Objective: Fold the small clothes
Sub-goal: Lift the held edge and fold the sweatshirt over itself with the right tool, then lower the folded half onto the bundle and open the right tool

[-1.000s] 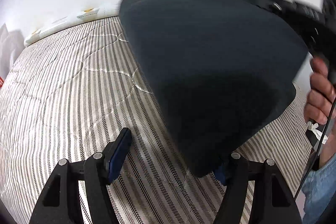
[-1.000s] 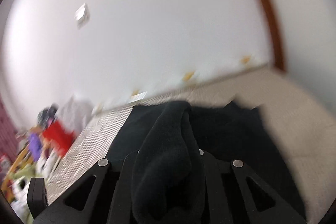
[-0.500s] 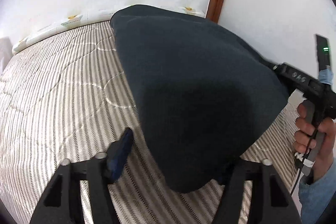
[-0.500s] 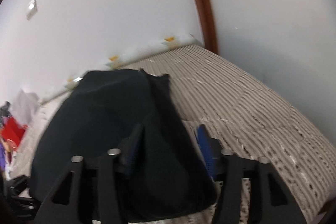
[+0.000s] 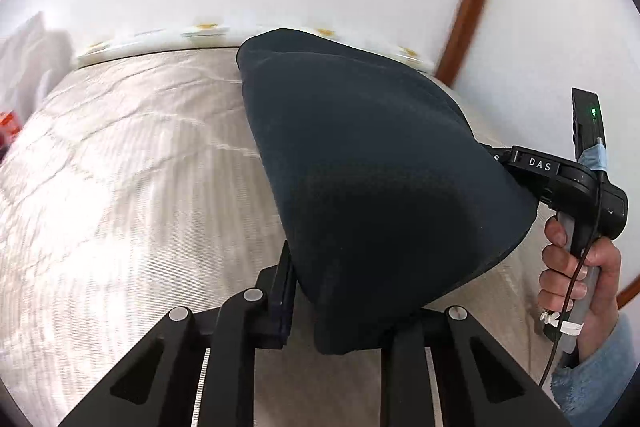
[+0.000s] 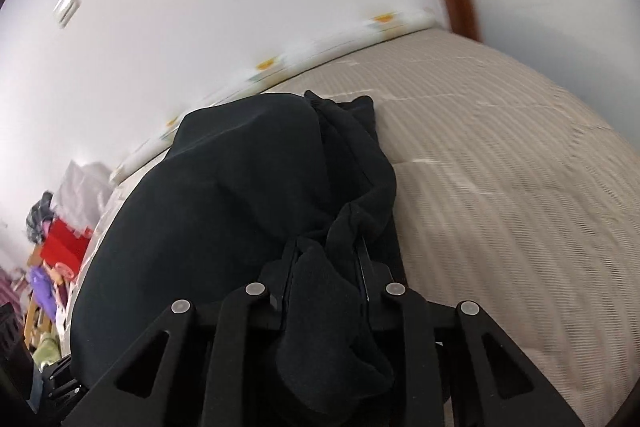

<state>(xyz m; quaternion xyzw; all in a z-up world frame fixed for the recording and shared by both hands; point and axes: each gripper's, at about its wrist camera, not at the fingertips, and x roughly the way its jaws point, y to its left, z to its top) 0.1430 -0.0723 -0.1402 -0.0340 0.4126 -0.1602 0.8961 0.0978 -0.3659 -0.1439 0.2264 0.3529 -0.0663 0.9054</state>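
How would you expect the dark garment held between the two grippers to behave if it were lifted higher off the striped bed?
The dark garment is probably floppy: it sags in a soft curve between the left gripper and right gripper. It bunches into folds at the right jaws, so likely thick and grippy, not slippery. Both jaws have just closed on it.

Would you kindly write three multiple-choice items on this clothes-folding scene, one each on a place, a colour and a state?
1. Where does the dark garment lie?
A. on the striped bed cover
B. on a wooden floor
C. inside a drawer

2. What colour is the box at the left edge of the right wrist view?
A. blue
B. red
C. yellow

3. How is the right gripper?
A. wide open, nothing between
B. out of view
C. shut on the cloth

Answers:
1 A, stripes surround it.
2 B, the red box is plain.
3 C, black cloth bunches between its fingers.
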